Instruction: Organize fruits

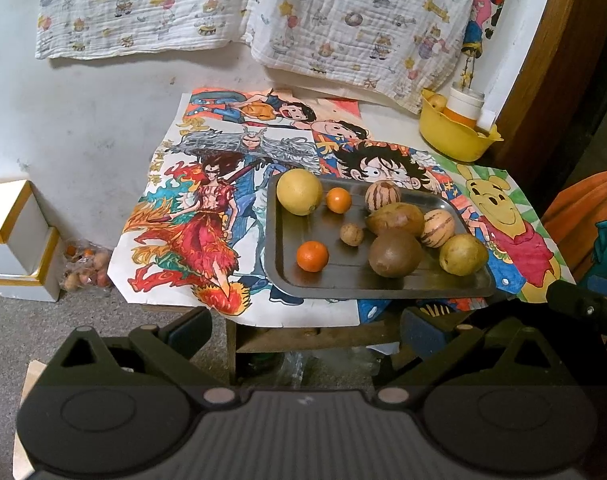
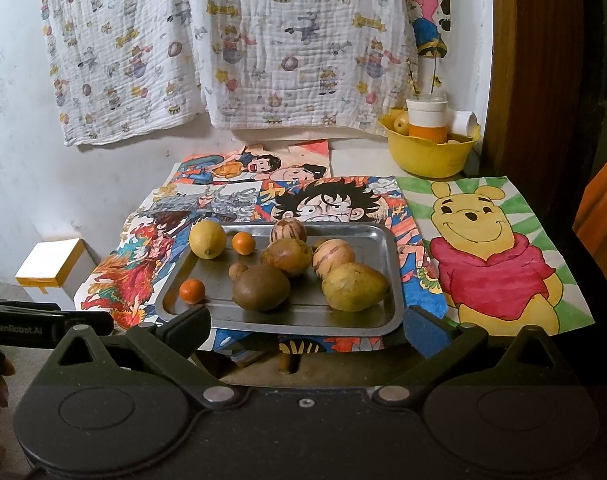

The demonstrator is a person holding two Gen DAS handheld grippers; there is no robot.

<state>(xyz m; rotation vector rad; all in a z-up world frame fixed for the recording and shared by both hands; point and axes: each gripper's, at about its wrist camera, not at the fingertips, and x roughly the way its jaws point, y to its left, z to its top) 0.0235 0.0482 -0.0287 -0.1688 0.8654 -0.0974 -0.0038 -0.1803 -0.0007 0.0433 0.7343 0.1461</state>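
Left wrist view: left claw spread wide at frame bottom, gripping nothing, held short of the bench. Metal tray sits centre-right on cartoon posters. On it: big yellow citrus upper left, two small oranges down the left side, a small walnut-like nut mid-tray, two striped melons, a brown round fruit, a brownish mango-like fruit, a green pear at the right. Yellow bowl upper right holds a cup and one yellowish fruit – bowl contents partly hidden.

Right wrist view: right claw also wide open and empty, its tips low in frame at the tray's near rim. Same spread of fruit, loosely mixed, not grouped by kind. Bear poster right of the tray carries nothing.

Progress: all the fruit seen lies on the tray or in the bowl, none loose on the bench. That fits either fruit gathered onto the tray and done, or a mixed tray waiting to be sorted out – can't tell which.
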